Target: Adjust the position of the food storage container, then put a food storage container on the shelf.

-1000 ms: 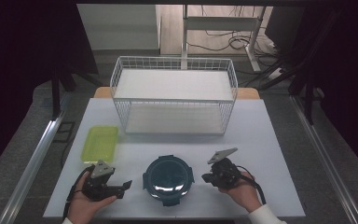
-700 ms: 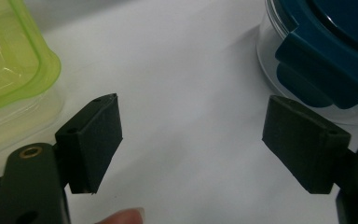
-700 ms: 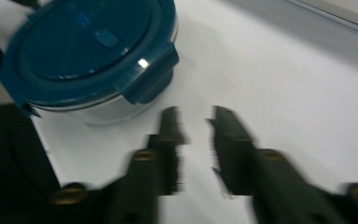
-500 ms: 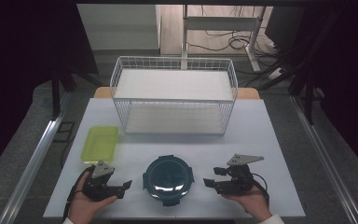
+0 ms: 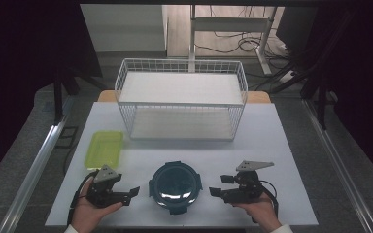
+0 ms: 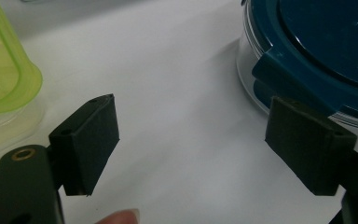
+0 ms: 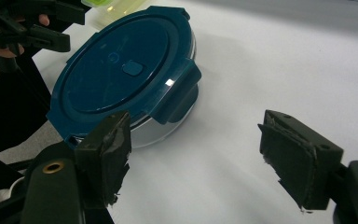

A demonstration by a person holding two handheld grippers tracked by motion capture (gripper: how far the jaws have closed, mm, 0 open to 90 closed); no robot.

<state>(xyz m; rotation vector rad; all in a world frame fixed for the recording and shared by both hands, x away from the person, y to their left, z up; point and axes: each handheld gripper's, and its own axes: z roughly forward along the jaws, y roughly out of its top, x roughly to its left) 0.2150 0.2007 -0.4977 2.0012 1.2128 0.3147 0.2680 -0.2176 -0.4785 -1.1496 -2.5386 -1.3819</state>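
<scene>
Dark-blue lidded round container (image 5: pixel 175 187) low at centre of the white tabletop (image 5: pixel 281 145), between both tools, touched by neither. Left hand-held gripper (image 5: pixel 129 192) at lower left, jaws apart, nothing between. Right hand-held gripper (image 5: pixel 221 185) at lower right, jaws just opened wide, likewise bare.

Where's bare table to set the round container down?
Free: the right side of the table, between wire basket and right hand-held gripper; also the strip between basket and round container. Crowded: front left, around green container and left hand-held gripper.
</scene>
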